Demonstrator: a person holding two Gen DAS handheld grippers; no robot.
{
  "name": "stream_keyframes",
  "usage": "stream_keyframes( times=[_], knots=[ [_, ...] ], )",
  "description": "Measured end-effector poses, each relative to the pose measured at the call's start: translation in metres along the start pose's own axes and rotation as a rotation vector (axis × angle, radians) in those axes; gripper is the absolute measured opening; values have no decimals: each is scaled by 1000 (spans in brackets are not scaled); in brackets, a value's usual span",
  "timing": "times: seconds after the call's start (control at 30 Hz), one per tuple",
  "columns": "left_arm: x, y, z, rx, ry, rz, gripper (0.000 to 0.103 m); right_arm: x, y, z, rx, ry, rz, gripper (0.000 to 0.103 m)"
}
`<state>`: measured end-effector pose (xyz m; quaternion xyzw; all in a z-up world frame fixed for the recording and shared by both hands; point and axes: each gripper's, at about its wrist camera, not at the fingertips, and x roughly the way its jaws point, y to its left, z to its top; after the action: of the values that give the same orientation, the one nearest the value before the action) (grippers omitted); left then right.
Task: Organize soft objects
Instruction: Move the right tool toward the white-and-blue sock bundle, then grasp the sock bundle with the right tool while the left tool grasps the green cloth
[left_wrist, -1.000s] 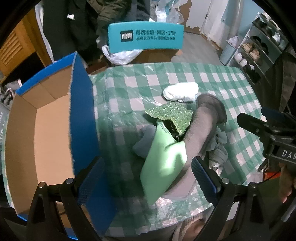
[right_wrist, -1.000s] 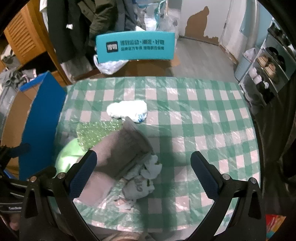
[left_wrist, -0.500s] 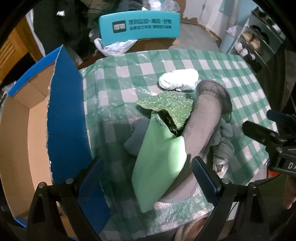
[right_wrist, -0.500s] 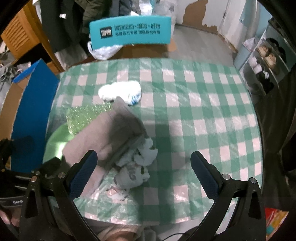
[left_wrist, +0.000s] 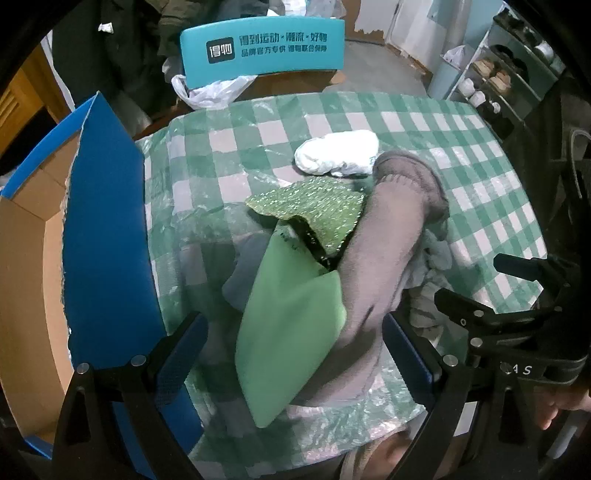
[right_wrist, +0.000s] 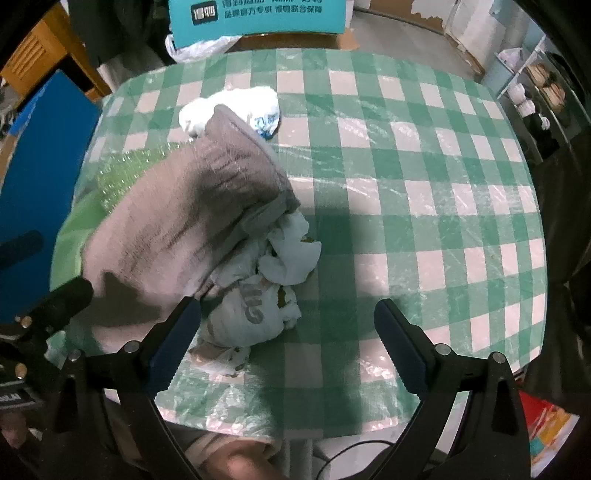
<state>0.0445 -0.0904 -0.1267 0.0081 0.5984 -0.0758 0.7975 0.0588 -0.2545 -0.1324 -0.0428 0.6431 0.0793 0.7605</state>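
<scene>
While the pile of soft things lies at the near left part of the bench (right_wrist: 406, 155), the grey fleece piece (right_wrist: 177, 221) is the longest of them: its long axis runs diagonally, its cuffed end pointing toward the far side and the white bundle (right_wrist: 229, 107), its other end toward me. A light green cloth (left_wrist: 291, 332) lies beside it along nearly the same line, narrowing toward the sparkly green cloth (left_wrist: 314, 214) farther back. A crumpled white printed cloth (right_wrist: 258, 291) sits against the fleece's right side.

My left claw (left_wrist: 291, 350) stands wide, straddling the near ends of the green cloth and the fleece, gripping nothing. My right claw (right_wrist: 288, 332) is also wide, with the printed cloth just inside its left pad and nothing pressed; its jaws have just been closing a little.

Compared with a second ago, my right claw sits lower and the pile fills more of its view, while my left claw's view has barely changed.

Clear plastic covers the green-and-white checked bench. A blue cardboard box (left_wrist: 103, 240) stands open at the left edge, a teal chair back (left_wrist: 262, 48) beyond, shoe shelves (left_wrist: 506, 74) at the right.
</scene>
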Motion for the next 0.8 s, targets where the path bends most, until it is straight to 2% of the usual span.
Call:
stream_keyframes(
  times=[0.13, 0.33, 0.43, 0.5, 0.57, 0.7, 0.8],
  knots=[
    [6, 9, -2, -22, 12, -16, 96, 8, 3, 0, -12, 16, -3, 90],
    [16, 25, -4, -73, 40, -82, 96, 24, 14, 0, -50, 52, 0, 78],
    [16, 35, -5, -119, 38, -145, 77, 28, 17, -1, -65, 56, 1, 70],
    [18, 40, -6, -141, 58, -197, 61, 28, 19, -2, -74, 59, 7, 59],
    [18, 39, -6, -143, 63, -214, 53, 29, 20, -2, -77, 64, 9, 58],
    [13, 32, -6, -91, 47, -202, 30, 28, 21, -4, -72, 56, 11, 52],
    [7, 27, -6, -50, 22, -182, 20, 18, 15, -4, -61, 47, 7, 50]
  ],
)
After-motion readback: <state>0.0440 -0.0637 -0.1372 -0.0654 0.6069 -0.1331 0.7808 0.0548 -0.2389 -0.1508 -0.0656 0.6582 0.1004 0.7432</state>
